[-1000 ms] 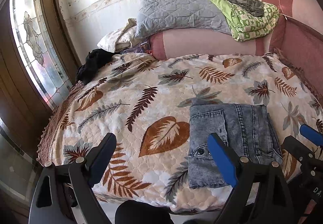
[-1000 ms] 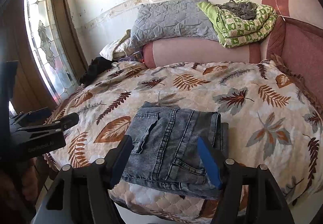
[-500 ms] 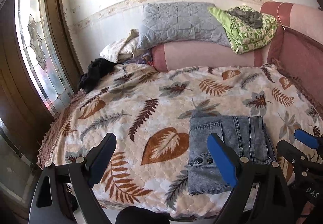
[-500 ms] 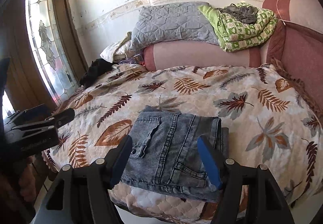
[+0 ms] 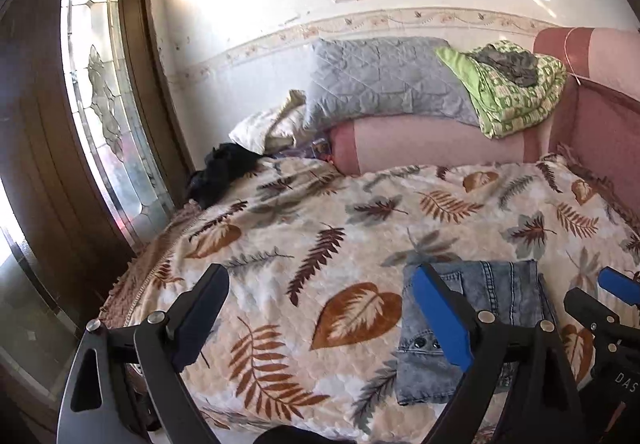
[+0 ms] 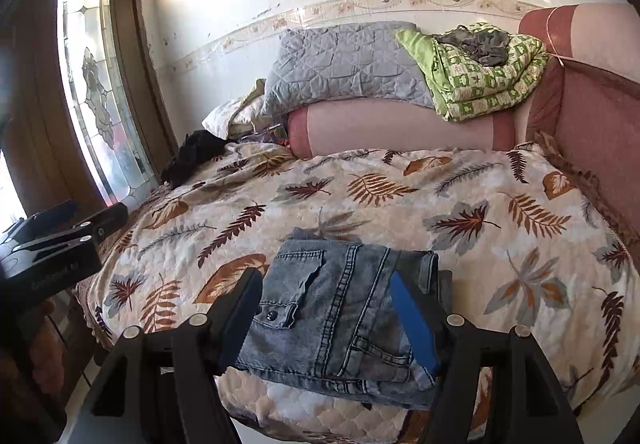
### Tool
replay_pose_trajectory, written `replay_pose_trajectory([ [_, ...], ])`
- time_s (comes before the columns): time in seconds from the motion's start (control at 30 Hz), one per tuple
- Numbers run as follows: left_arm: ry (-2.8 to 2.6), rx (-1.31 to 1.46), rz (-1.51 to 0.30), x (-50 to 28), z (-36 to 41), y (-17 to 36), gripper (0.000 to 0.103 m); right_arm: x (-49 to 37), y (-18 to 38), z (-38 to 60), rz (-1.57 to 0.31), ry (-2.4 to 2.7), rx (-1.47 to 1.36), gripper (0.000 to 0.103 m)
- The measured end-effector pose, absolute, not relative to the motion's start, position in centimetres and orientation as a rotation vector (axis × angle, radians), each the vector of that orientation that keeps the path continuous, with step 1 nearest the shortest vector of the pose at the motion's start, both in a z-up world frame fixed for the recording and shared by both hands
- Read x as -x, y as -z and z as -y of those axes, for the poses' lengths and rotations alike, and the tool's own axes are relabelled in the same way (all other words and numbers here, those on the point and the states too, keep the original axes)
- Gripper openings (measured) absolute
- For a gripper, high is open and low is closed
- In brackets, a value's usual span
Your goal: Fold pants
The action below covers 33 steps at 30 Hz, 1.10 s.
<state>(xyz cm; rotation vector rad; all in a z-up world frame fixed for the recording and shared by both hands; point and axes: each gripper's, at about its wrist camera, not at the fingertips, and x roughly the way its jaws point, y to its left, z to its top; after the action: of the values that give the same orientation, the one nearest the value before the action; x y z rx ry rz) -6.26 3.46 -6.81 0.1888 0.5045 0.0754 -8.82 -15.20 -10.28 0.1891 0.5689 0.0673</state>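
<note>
The grey-blue denim pants (image 6: 340, 316) lie folded into a compact rectangle near the front edge of the bed, flat on the leaf-patterned quilt (image 6: 400, 195). They also show in the left wrist view (image 5: 492, 324) at the lower right. My right gripper (image 6: 332, 320) is open and empty, held off the bed's front edge, its fingers framing the pants from in front. My left gripper (image 5: 320, 324) is open and empty, to the left of the pants, off the bed edge. The right gripper also shows at the right of the left wrist view (image 5: 600, 304).
A pink bolster (image 6: 400, 127), grey quilted pillow (image 6: 344, 63) and green folded blanket (image 6: 480, 75) line the back. A black garment (image 6: 192, 155) lies at the bed's far left corner. A stained-glass door (image 6: 92, 91) stands left. A pink padded side (image 6: 592, 123) borders the right.
Both grippers have drawn back from the bed and tilted up, so the folded pants sit lower and smaller in both views. The pants have not moved.
</note>
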Motion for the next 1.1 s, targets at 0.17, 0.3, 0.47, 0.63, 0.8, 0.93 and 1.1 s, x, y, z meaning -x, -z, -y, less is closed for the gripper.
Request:
replay_pose_trajectory([
  [0.17, -0.093, -0.172, -0.464, 6.7, -3.6, 6.1, 0.095, 8.7, 10.5, 15.5, -0.569, -0.062, -0.196, 0.070],
  [0.3, -0.095, -0.177, -0.460, 6.7, -3.5, 6.1, 0.096, 8.7, 10.7, 15.8, -0.575, -0.057, -0.208, 0.070],
  [0.47, -0.066, -0.157, -0.481, 6.6, -3.5, 6.2, 0.097, 8.6, 10.8, 16.0, -0.576, -0.053, -0.212, 0.070],
  [0.63, -0.067, -0.160, -0.493, 6.4, -3.5, 6.6, 0.097, 8.5, 11.0, 16.0, -0.583, -0.051, -0.211, 0.070],
  [0.8, -0.058, -0.159, -0.508, 6.2, -3.5, 6.9, 0.097, 8.4, 11.3, 15.9, -0.591, -0.053, -0.212, 0.070],
  [0.93, -0.050, -0.157, -0.514, 6.0, -3.5, 7.0, 0.097, 8.2, 11.6, 15.7, -0.600, -0.053, -0.209, 0.070],
  [1.1, -0.046, -0.153, -0.512, 5.9, -3.6, 7.1, 0.097, 8.0, 12.0, 15.7, -0.610, -0.052, -0.214, 0.070],
])
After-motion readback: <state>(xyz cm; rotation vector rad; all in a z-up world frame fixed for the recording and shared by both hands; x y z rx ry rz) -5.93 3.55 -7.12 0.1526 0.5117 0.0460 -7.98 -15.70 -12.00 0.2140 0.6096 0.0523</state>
